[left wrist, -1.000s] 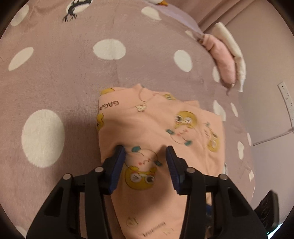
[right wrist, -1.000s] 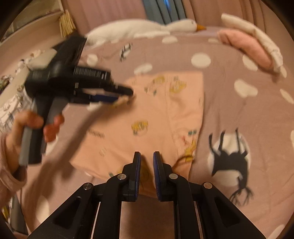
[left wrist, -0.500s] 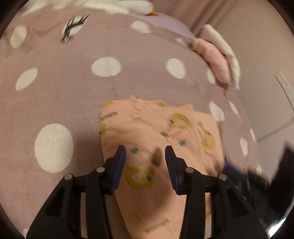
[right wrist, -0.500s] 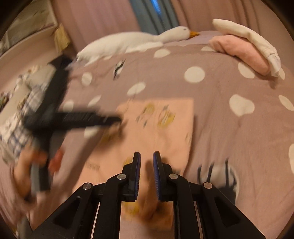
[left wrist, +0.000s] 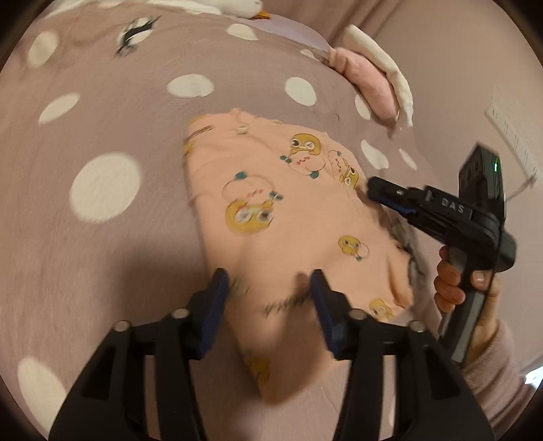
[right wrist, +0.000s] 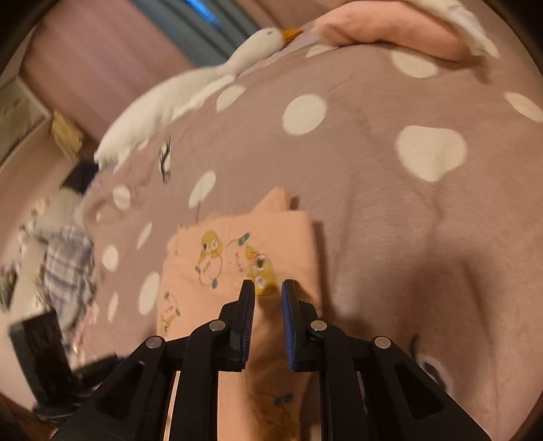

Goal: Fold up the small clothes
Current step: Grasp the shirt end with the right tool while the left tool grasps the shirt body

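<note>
A small peach garment with yellow cartoon prints (left wrist: 278,217) lies partly folded on the mauve polka-dot bedspread (left wrist: 101,112). My left gripper (left wrist: 268,288) is open above the garment's near part, holding nothing. My right gripper (right wrist: 268,291) is shut on a fold of the garment (right wrist: 237,251) and holds that edge lifted over the rest. In the left wrist view the right gripper (left wrist: 373,188) comes in from the right, held by a hand (left wrist: 454,285), with its tips at the garment's right edge.
A folded pink and white pile (left wrist: 370,78) lies at the far right of the bed, also in the right wrist view (right wrist: 390,27). A white goose plush (right wrist: 190,91) lies along the far edge. Plaid cloth (right wrist: 68,268) and a dark object lie off the bed's left side.
My right gripper has carried the garment's edge up and across over the rest, so the garment looks narrower. My left gripper has pulled back towards the garment's near end, still open.
</note>
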The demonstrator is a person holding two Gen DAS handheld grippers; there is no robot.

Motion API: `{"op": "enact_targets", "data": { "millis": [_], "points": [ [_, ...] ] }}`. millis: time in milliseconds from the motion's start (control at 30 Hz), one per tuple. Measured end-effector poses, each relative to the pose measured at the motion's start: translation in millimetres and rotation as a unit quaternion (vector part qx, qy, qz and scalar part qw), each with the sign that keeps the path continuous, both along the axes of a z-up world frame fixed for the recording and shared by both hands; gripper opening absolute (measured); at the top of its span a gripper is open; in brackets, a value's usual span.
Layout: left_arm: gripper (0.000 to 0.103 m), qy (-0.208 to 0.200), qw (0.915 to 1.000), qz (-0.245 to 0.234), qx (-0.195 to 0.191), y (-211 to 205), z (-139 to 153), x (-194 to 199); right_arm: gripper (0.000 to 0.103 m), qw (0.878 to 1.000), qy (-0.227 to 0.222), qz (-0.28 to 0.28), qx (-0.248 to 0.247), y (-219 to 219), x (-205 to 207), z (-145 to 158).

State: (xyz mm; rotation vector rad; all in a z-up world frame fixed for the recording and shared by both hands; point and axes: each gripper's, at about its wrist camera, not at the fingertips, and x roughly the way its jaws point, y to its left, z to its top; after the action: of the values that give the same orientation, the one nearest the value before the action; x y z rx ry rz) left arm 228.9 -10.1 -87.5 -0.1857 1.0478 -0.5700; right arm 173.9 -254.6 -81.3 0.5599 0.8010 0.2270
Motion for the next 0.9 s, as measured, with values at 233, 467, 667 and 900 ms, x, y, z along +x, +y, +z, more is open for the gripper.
{"op": "enact_targets", "data": {
  "millis": [233, 467, 667, 900],
  "points": [
    [0.062, 0.069, 0.9942, 0.034, -0.076, 39, -13, -10, 0.043, 0.996, 0.025, 0.028, 0.079, -25, -30, -11],
    [0.064, 0.111, 0.9834, 0.037, -0.139, 36, -19, -4, 0.048, 0.989, 0.062, 0.049, 0.122, -19, -26, -28],
    [0.064, 0.122, 0.9805, 0.027, -0.152, 27, -23, 1, 0.049, 0.988, 0.074, 0.063, 0.118, -9, -14, -35],
    [0.074, 0.122, 0.9803, 0.012, -0.155, 13, -25, 9, 0.049, 0.984, 0.080, 0.075, 0.142, -5, 9, -42]
  ]
}}
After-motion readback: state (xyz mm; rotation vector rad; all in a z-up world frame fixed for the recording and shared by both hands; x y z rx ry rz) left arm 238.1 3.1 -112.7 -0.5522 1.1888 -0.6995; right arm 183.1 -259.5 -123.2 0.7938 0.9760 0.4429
